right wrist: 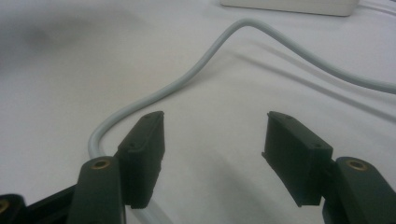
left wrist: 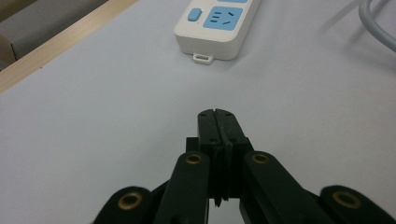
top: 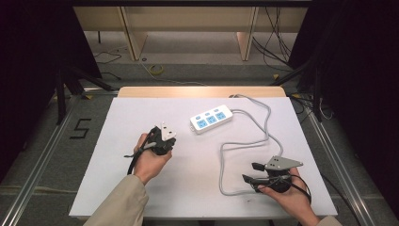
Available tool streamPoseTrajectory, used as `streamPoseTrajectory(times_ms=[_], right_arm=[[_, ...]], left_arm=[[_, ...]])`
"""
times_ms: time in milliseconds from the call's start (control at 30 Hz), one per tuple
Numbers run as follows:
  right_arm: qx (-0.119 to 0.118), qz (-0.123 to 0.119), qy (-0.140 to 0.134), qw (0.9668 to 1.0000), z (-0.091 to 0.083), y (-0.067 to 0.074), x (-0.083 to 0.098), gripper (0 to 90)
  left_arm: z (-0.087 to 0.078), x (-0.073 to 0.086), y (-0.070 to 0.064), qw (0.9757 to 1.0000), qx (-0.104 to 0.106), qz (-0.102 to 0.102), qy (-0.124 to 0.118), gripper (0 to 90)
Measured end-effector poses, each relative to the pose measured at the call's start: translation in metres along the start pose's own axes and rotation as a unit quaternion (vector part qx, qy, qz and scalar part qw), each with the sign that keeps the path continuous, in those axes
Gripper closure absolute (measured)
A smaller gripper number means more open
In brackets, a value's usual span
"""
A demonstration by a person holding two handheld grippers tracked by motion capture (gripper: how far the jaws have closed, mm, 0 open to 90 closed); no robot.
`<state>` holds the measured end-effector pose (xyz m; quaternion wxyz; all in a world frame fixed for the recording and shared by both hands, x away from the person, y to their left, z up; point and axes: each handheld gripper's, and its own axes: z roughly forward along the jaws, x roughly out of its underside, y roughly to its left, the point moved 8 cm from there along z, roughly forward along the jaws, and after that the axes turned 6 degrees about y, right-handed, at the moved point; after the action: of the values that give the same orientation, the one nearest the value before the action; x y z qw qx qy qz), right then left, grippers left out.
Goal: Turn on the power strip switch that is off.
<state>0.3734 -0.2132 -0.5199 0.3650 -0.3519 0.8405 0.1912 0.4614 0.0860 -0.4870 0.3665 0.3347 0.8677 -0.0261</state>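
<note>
A white power strip with blue sockets lies near the middle back of the white table; its near end is ahead of the left jaws. Its grey cable loops toward the front right and runs under the right gripper's jaws. My left gripper is held at the left centre, shut, with nothing between its jaws. At the front right my right gripper stands open just above the cable loop, its gap empty.
The white table top has a wooden strip along its back edge. Beyond it stand wooden furniture legs and loose cables on the floor. A "5" mark is on the floor at the left.
</note>
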Motion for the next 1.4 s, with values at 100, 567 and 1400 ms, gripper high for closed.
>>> streamPoseTrajectory(times_ms=[100,567,1400], right_arm=[[0.000,0.000,0.000,1.0000,0.000,0.000,0.000,38.9],[-0.001,-0.001,0.000,1.0000,0.000,0.000,0.000,38.9],[-0.002,-0.003,-0.001,1.0000,0.000,0.001,0.000,38.8]], left_arm=[[0.002,-0.003,0.001,1.0000,0.000,0.004,0.001,89.8],[0.009,-0.015,0.004,0.9999,-0.001,0.014,0.005,89.9],[0.025,-0.035,0.006,0.9993,-0.006,0.034,0.011,89.9]])
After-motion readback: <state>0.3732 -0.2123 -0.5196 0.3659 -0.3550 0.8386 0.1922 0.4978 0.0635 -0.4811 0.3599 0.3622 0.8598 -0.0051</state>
